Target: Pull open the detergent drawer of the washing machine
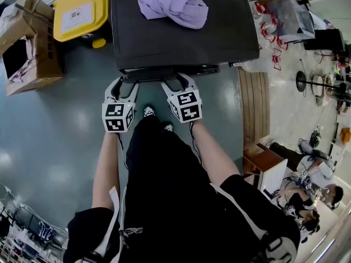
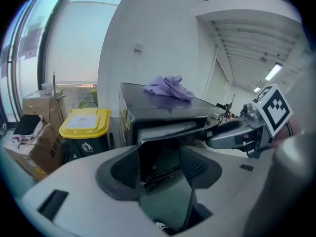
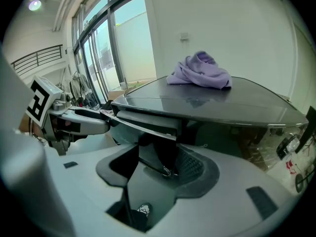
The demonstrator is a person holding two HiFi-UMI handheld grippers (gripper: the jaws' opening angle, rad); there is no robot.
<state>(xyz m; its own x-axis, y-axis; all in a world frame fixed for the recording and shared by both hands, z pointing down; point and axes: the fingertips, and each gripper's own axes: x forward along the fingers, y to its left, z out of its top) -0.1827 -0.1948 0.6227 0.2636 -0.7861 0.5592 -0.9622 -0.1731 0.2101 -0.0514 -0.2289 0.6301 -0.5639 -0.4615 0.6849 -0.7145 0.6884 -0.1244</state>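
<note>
Head view: left tongs [image 1: 123, 83], right tongs [image 1: 177, 82] spread wide at washing machine [image 1: 181, 43]; teal floor [image 1: 55, 125], yellow bin [image 1: 81, 10].

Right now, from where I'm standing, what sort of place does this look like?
Probably a big open workspace or lab hall, not a home laundry room: the washing machine stands beside a cardboard box and a yellow-lidded bin, with tall windows and people seated nearby.

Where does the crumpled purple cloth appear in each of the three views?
Head view: the crumpled purple cloth lies at top centre.
Left gripper view: at centre, a little above the middle.
Right gripper view: upper centre, slightly right.
Shared landmark: the dark flat washing machine top under it.
</note>
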